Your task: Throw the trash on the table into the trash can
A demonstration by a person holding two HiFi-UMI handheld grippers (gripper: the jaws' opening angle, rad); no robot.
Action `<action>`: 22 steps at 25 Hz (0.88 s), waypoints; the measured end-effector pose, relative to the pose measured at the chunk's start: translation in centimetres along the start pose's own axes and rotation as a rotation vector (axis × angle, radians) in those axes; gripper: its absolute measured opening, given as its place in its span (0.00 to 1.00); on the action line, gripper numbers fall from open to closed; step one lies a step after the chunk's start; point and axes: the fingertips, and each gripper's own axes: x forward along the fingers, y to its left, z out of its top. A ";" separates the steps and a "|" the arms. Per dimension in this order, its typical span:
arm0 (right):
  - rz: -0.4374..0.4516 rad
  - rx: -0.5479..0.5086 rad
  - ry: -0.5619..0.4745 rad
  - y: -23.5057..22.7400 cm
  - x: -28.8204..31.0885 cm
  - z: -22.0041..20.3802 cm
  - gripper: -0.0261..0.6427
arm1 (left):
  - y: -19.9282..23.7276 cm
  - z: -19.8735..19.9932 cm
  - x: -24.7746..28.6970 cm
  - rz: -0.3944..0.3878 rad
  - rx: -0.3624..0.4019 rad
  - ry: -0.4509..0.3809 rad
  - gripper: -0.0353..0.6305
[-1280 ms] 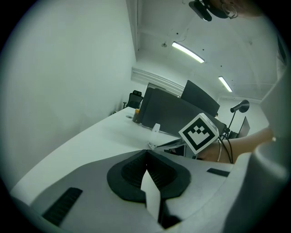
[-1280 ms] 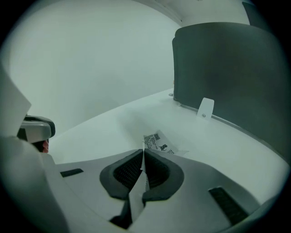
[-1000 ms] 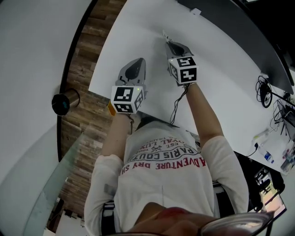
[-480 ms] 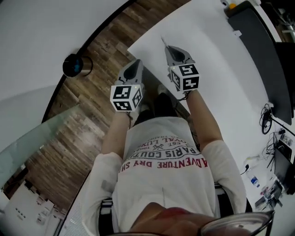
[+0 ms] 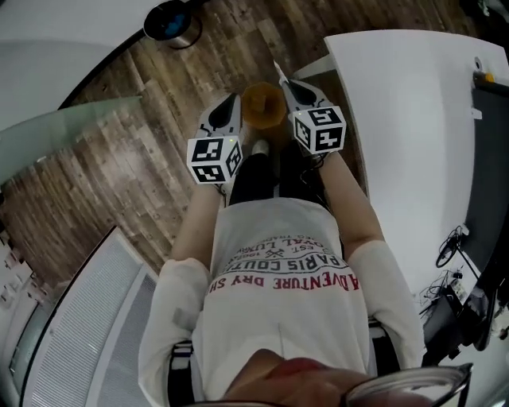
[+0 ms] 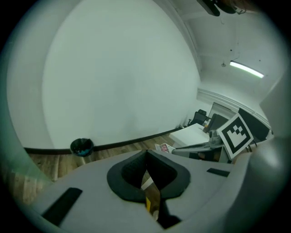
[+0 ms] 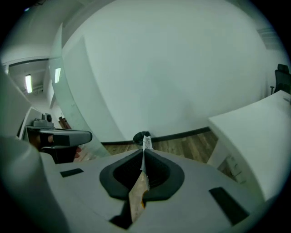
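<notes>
Pressed together, the right tongs point(image 7: 143, 152) clamp a thin, flat white scrap of printed trash point(image 7: 146, 143). It stands edge-on between the pads and its top pokes out past the tips. In the head view the same scrap point(image 5: 277, 72) shows as a pale sliver sticking out of the tongs' tip point(image 5: 285, 84), over the floor and just off the corner of the counter.

Beside them, the left tongs point(image 6: 146, 154) are closed too. The pads meet at the tips with nothing pinched there, and only floor shows through the slit lower down. From the head view these tongs point(image 5: 231, 100) sit level with the right pair, near it but apart.

A round orange-brown thing point(image 5: 262, 106) lies on the floor between and below the two tips; what it is I cannot tell.

The flat white counter point(image 5: 413, 119) runs along the person's right side. Brown wooden plank flooring point(image 5: 119, 159) spreads ahead and to the left.

The small round dark trash can point(image 5: 170, 21) stands on that floor at the dark skirting of a curved white wall point(image 6: 113, 82), well apart from both tongs. Something blue shows inside it. The right gripper view has the can point(image 7: 136, 137) straight ahead, partly behind the scrap.
</notes>
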 end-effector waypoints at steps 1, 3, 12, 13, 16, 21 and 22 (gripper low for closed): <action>0.016 -0.005 0.032 0.9 1.6 -1.5 0.08 | 1.5 -1.3 -0.2 0.022 -0.020 0.010 0.09; 0.045 -0.015 0.092 2.2 4.6 -4.6 0.08 | 4.0 -4.1 0.0 0.050 -0.066 0.032 0.09; 0.116 0.008 0.303 0.4 14.7 -21.1 0.08 | 10.2 -20.7 3.1 0.133 -0.238 0.183 0.09; 0.114 0.013 0.317 -0.4 15.9 -23.0 0.08 | 10.6 -22.5 3.8 0.135 -0.245 0.196 0.09; 0.101 0.011 0.361 -2.5 19.2 -28.6 0.08 | 11.6 -28.2 6.1 0.145 -0.263 0.230 0.09; 0.079 0.011 0.443 -4.3 23.0 -36.9 0.08 | 13.1 -35.9 8.3 0.159 -0.315 0.282 0.09; 0.076 -0.004 0.460 -4.3 23.6 -38.2 0.08 | 13.4 -37.0 8.6 0.161 -0.323 0.288 0.09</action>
